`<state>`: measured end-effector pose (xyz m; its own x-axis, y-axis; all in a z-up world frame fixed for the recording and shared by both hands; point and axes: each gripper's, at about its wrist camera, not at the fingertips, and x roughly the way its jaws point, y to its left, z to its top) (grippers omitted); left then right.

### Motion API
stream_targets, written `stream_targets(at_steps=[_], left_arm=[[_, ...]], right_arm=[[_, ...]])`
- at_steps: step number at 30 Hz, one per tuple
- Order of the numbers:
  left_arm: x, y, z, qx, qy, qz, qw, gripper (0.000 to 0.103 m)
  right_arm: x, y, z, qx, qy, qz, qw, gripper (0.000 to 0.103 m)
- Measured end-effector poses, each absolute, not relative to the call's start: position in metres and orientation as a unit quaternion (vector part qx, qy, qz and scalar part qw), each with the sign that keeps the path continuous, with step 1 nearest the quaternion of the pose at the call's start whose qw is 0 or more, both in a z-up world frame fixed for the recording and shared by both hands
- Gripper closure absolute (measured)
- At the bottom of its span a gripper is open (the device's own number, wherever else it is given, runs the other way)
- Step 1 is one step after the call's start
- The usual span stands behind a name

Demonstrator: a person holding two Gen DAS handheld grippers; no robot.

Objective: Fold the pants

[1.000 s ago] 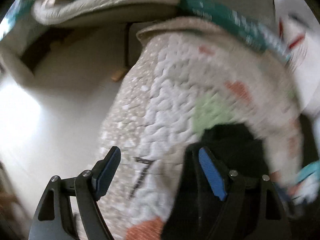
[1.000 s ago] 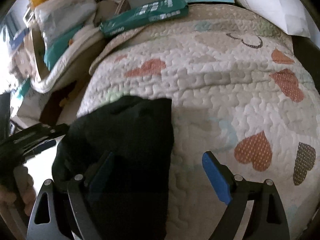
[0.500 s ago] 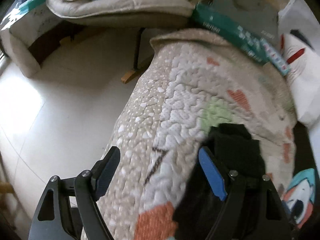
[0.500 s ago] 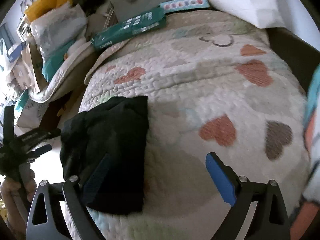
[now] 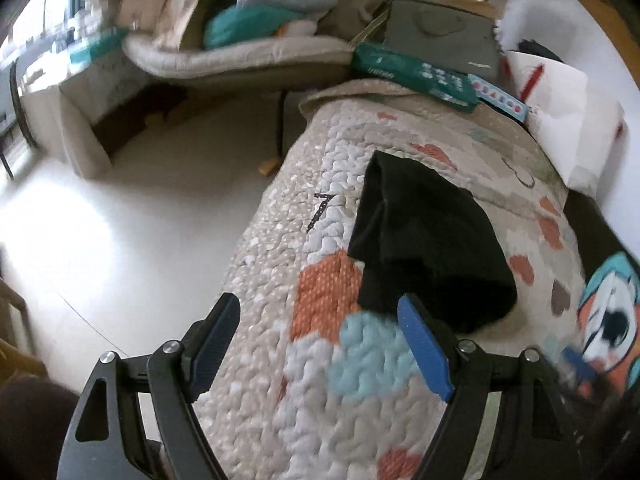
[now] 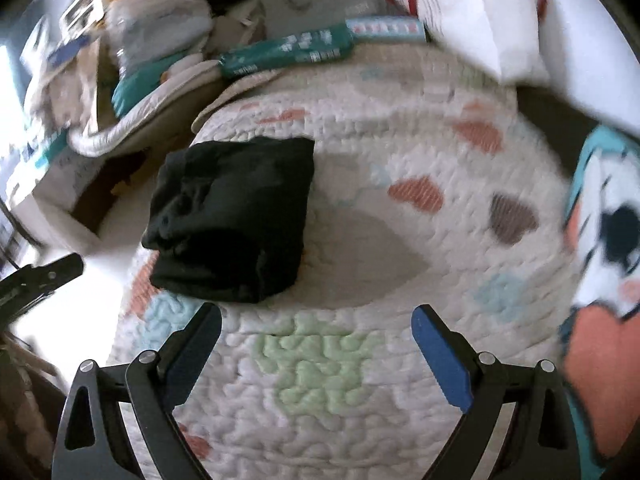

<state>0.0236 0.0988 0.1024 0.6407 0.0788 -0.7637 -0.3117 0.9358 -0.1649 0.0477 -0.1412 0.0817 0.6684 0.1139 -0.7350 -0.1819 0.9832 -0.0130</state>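
The black pants (image 5: pixel 428 240) lie folded into a small thick bundle on the quilted heart-pattern cover (image 5: pixel 352 364), close to its left edge. They also show in the right wrist view (image 6: pixel 232 216), left of centre. My left gripper (image 5: pixel 320 344) is open and empty, held back from the near end of the bundle. My right gripper (image 6: pixel 316 352) is open and empty, above the quilt (image 6: pixel 320 380) and clear of the pants. The left gripper's finger (image 6: pixel 44 276) shows at the left edge of the right wrist view.
A teal packet (image 5: pixel 416 76) and a white pillow (image 5: pixel 560 120) lie at the far end of the quilt. A cartoon-print cushion (image 6: pixel 604 216) is on the right. The pale floor (image 5: pixel 140 208) drops off to the left, with a padded seat (image 5: pixel 236 56) and piled clutter behind.
Both grippers have pulled back and away from the pants. The folded bundle now lies free on the quilt, farther from the fingers in both views.
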Motion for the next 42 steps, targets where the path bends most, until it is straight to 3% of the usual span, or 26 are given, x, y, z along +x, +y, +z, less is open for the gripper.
stream_targets(at_steps=[7, 19, 42], left_arm=[[-0.024, 0.087, 0.119, -0.124, 0.361, 0.124, 0.916, 0.022], [-0.039, 0.06, 0.122, -0.074, 0.351, 0.089, 0.929, 0.022], [-0.021, 0.053, 0.094, -0.094, 0.4, 0.026, 0.911, 0.022]], right_arm=[[0.005, -0.141, 0.104, -0.068, 0.336, 0.078, 0.936, 0.005], [-0.011, -0.132, 0.091, -0.077, 0.35, 0.093, 0.929, 0.005], [0.005, -0.153, 0.073, -0.036, 0.393, 0.065, 0.917, 0.005]])
